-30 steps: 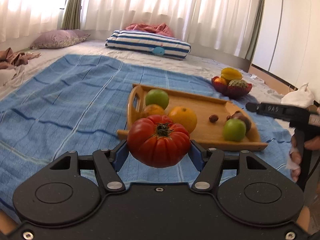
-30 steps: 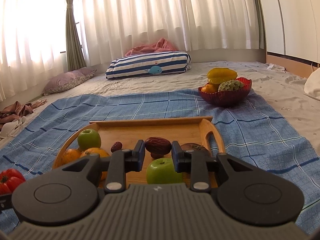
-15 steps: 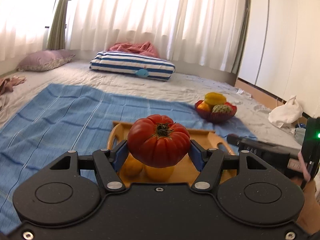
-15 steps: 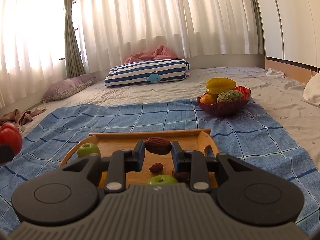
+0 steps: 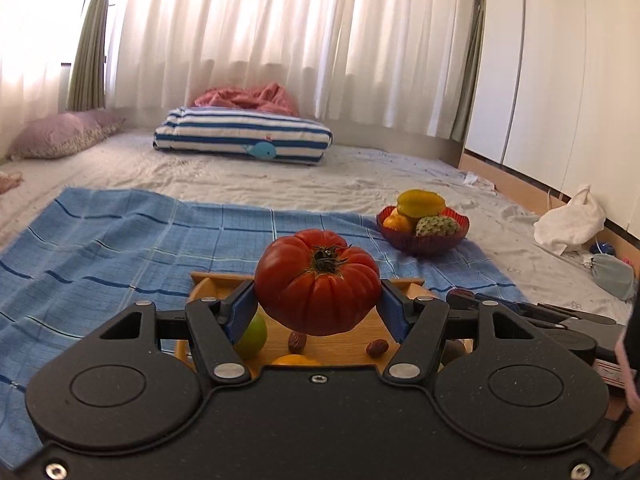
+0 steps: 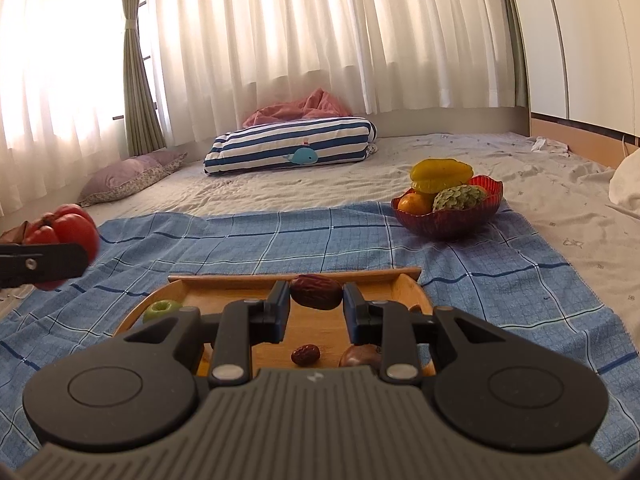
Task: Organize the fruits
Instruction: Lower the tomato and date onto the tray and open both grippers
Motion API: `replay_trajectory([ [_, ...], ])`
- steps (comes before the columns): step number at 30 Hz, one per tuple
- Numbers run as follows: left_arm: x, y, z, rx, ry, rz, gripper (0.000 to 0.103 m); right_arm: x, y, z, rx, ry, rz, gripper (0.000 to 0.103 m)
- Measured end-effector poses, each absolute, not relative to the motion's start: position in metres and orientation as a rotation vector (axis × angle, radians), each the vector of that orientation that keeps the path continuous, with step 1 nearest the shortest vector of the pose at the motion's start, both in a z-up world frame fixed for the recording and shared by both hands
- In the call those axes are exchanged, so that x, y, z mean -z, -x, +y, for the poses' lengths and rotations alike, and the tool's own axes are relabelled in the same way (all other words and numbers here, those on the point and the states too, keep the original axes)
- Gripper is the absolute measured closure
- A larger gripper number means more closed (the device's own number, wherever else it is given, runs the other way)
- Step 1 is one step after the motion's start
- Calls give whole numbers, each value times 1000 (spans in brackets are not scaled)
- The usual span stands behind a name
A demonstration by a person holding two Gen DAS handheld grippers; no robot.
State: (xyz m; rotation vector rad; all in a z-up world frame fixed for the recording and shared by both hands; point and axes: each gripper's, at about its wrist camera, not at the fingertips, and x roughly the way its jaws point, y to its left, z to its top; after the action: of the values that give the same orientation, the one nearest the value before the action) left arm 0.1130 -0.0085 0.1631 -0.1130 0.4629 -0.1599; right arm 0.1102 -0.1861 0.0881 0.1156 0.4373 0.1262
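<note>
The left gripper (image 5: 318,306) is clamped on a large ribbed red tomato (image 5: 317,281), its blue pads (image 5: 242,312) pressed against both sides, stem up and tilted slightly toward the camera; the tomato hangs in the air above the near part of the wooden tray (image 5: 202,286). The right gripper (image 6: 316,307) grips a dark red date (image 6: 316,291) between its pads, held above the tray's far half. From the right view the tomato appears at the left edge, blurred, well left of the tray and higher than it. The tray lies on a blue checked cloth (image 6: 340,236) spread over a pale sheet. On the tray, as the right view shows it, sit a green apple (image 6: 162,309) near the left rim, a second date (image 6: 305,354) in the middle, and a brown round fruit (image 6: 360,356) just right of that, partly hidden by the right finger. In the left view an orange (image 5: 294,359) peeks out under the tomato, mostly hidden by the gripper body. A red bowl (image 6: 448,216) stands on the cloth's far right corner, well apart from the tray, holding a yellow starfruit (image 6: 440,171) on top, a green scaly fruit (image 6: 458,197) and an orange fruit (image 6: 414,203). A striped pillow (image 6: 292,146) lies by the curtains
</note>
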Motion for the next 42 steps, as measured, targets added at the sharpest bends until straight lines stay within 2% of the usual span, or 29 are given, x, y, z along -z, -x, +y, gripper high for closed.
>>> replay_trajectory([
  [12, -114, -207, -17, 131, 93, 591, 40, -65, -168, -193, -171, -139, 568, 70],
  [23, -67, -262, -21, 88, 67, 692, 40, -38, -214, -190, -150, -103, 672, 70],
  [33, -59, -289, -29, 90, 45, 728, 40, -22, -243, -190, -123, -102, 745, 69],
  [42, -46, -322, -31, 97, 57, 849, 40, -13, -265, -191, -118, -85, 833, 69],
])
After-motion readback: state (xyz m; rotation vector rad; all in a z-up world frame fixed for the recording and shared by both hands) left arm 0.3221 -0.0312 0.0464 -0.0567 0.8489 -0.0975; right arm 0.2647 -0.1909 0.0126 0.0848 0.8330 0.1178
